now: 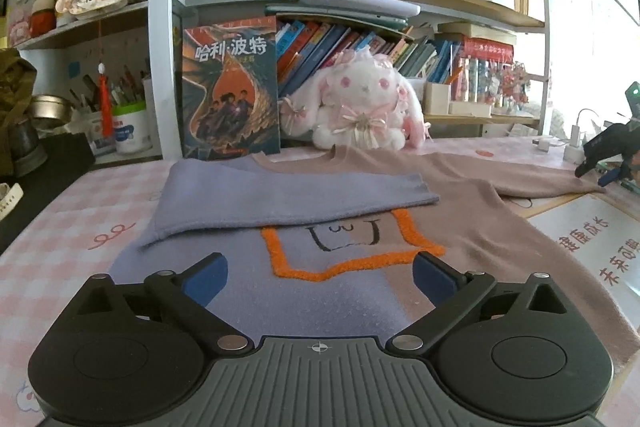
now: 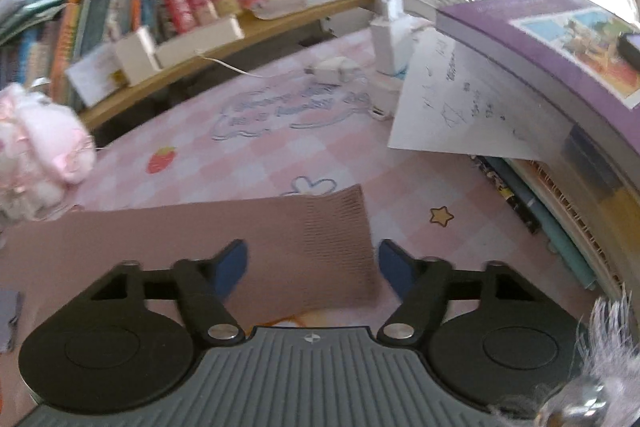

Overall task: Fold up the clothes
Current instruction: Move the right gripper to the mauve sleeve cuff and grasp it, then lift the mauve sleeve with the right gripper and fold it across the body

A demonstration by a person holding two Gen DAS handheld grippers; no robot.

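We see the sweater [image 1: 360, 291] lying flat on the table [image 1: 60, 227], which has a pink checked cover. Its body is half purple and half pinkish brown, with an orange outline and a small black drawing on the chest. The neck points away from us, toward the shelf, so the long axis of the body runs from the left gripper [image 1: 320, 277] to the back of the table. The purple sleeve [image 1: 280, 195] is folded across the chest and its cuff points to the right. The brown sleeve [image 2: 224, 247] is stretched straight out to the right side, and its ribbed cuff [image 2: 340, 247] lies between the fingers of the right gripper [image 2: 312, 267].

The jaws of the left gripper stand wide apart above the lower part of the sweater, and they hold nothing. The jaws of the right gripper are also apart, on both sides of the cuff, and the pads do not press it.

Behind the neck sits a white plush rabbit [image 1: 364, 103], and a book [image 1: 230, 87] stands just beside it. A sheet of paper [image 2: 468, 103] and a stack of books [image 2: 560, 67] lie beyond the cuff.
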